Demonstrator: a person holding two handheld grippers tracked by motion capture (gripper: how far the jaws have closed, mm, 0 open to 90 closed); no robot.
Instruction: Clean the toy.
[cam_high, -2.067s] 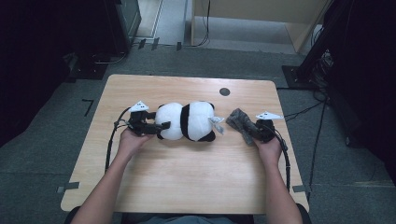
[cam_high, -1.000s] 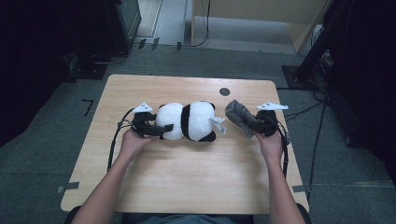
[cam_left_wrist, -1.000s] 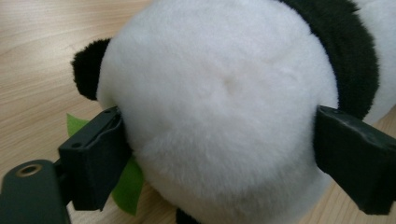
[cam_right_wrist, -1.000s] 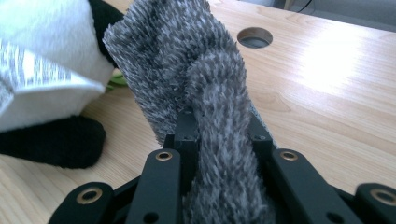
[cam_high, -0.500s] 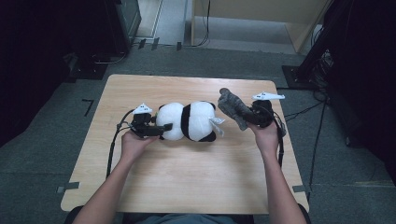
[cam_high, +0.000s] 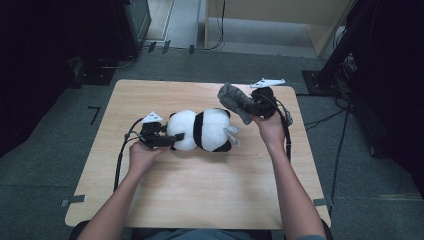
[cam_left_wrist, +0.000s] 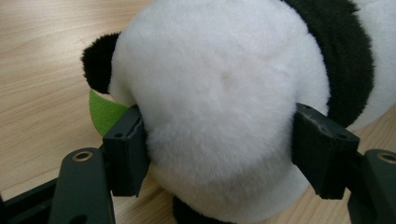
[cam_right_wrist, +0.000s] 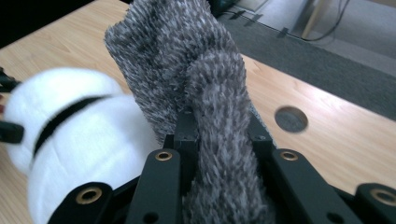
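Toy panda (cam_high: 200, 130) lying on its side mid-worktop (cam_high: 200, 200), long axis running left-right across the high view. Rounded white end toward the left gripper (cam_high: 167, 140), black-banded middle, other end toward the right side with a small pale tag (cam_high: 232, 134) sticking out. Tag too small to read; no legible writing or brand anywhere.

Left gripper at the panda's left end, low on the worktop, pointing along the toy's long axis. Jaws partly open and just closed in further, both pads pressed into the white plush (cam_left_wrist: 219, 107), fur bulging between them in the left gripper view. Black ear (cam_left_wrist: 98, 60) at upper left there, a bit of green (cam_left_wrist: 106, 112) tucked under the toy beside the left pad; hard to say what that green part is. Panda's face hidden in all views.

Right gripper (cam_high: 250, 107) raised above the worktop's far right area, near the panda's right end but apart from it. Jaws nearly fully closed, clamped on a grey fuzzy cloth (cam_high: 234, 100). Cloth stands up and away from the jaws in the right gripper view (cam_right_wrist: 187, 70), folded or bunched; true shape unclear, lower part cut off by the frame bottom. Panda blurred in that view.

Round dark hole (cam_right_wrist: 291, 119) in the worktop beyond the cloth.
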